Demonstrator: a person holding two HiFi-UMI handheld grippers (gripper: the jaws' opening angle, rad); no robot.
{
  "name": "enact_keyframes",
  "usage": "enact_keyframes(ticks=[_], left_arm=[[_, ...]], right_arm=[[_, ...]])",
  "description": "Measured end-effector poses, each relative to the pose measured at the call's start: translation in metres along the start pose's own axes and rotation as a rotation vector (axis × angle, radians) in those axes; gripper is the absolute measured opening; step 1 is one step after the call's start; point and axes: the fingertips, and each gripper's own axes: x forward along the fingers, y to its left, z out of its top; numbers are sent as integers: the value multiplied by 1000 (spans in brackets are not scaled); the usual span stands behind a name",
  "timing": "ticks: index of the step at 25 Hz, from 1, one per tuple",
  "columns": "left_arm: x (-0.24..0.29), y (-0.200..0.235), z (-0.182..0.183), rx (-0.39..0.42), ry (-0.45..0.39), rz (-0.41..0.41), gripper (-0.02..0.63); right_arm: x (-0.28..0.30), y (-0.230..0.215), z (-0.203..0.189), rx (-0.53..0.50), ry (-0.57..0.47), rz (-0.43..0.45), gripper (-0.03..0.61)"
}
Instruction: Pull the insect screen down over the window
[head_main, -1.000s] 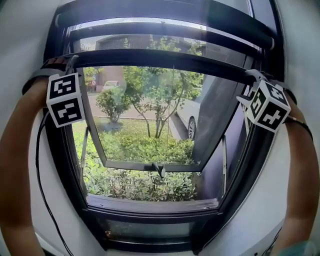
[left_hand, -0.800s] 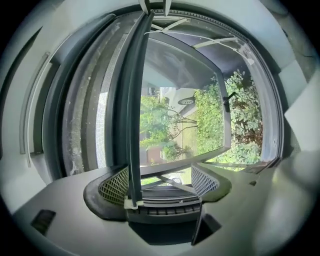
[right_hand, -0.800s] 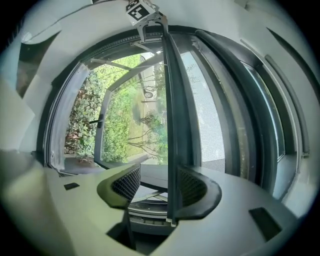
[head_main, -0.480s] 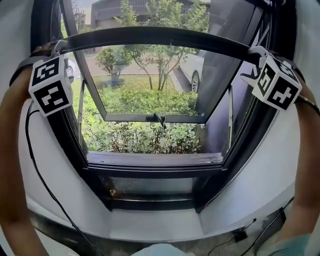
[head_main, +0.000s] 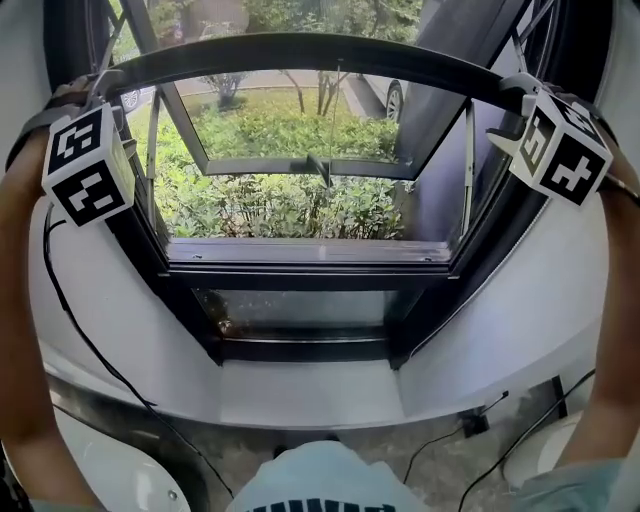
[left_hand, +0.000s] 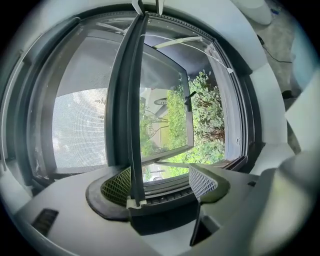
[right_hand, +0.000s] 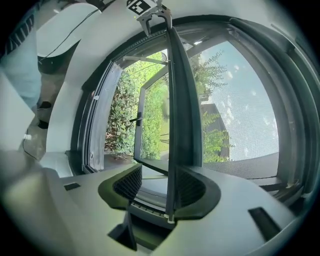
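The insect screen's dark pull bar (head_main: 300, 50) spans the window frame (head_main: 150, 255) near the top of the head view. My left gripper (head_main: 102, 82) has the bar's left end between its jaws, and my right gripper (head_main: 512, 98) has the right end. In the left gripper view the bar (left_hand: 131, 100) lies against one pad (left_hand: 117, 184); the other pad stands well clear. In the right gripper view the bar (right_hand: 177, 100) rests by one pad (right_hand: 192, 189) with a gap to the other. Both pairs of jaws have just been closing slightly. Grey mesh (left_hand: 80, 130) (right_hand: 250, 115) stretches behind the bar.
The glass sash (head_main: 300, 165) is swung outward, its handle (head_main: 322, 172) at the middle. Bushes and a parked car (head_main: 395, 95) lie outside. Below are the white sill (head_main: 310, 390), the floor and cables (head_main: 470, 425). A cable (head_main: 60, 310) hangs from the left gripper.
Both grippers and the bar have come down together: the bar now crosses lower over the window opening. The head view has tilted down, showing more sill and floor.
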Motion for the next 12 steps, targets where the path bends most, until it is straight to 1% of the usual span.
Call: enact_keyframes(ticks=[3,6,8,12], left_arm=[[1,-2,0,-1,6,7,374],[3,-9,1,9,11,-25,373],[9,-25,3,33,11,-61,357],[24,-70,8,74,-3,-132,342]], right_arm=[[1,2,0,3,10,-4,214],[6,10,0,0,22,19,213],[15,26,1,-19,34,56,206],[35,66,1,-68,52,132,195]])
